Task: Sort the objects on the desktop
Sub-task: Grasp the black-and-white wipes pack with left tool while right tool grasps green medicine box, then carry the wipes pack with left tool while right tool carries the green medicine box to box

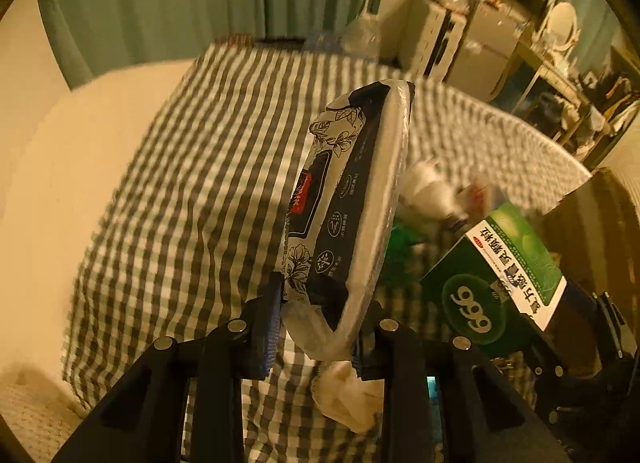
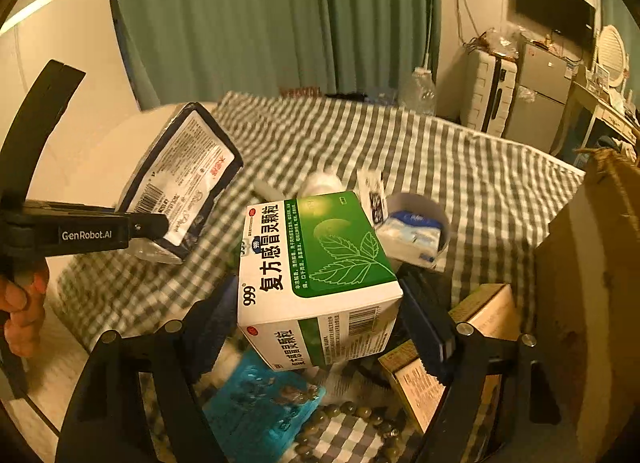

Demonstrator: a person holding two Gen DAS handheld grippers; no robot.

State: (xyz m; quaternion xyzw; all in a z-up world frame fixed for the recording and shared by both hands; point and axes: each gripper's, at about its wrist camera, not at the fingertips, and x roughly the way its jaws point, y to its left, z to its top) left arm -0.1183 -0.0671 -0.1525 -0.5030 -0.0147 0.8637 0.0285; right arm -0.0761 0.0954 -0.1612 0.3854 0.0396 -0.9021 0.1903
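Observation:
My left gripper (image 1: 320,319) is shut on a black-and-white wet-wipes pack (image 1: 344,199) and holds it on edge above the checked cloth (image 1: 192,191). The pack also shows in the right wrist view (image 2: 184,179), at the left, with the left gripper (image 2: 148,231) under it. My right gripper (image 2: 320,315) is shut on a green-and-white 999 medicine box (image 2: 316,275), lifted above the clutter. The box also shows in the left wrist view (image 1: 504,275), at the right.
Below the box lie a blue blister pack (image 2: 260,411), a bead bracelet (image 2: 352,419) and small brown boxes (image 2: 448,351). A white cup (image 2: 424,219) holds a tissue packet. A cardboard box (image 2: 592,283) stands at the right. A crumpled tissue (image 1: 348,395) lies under the left gripper.

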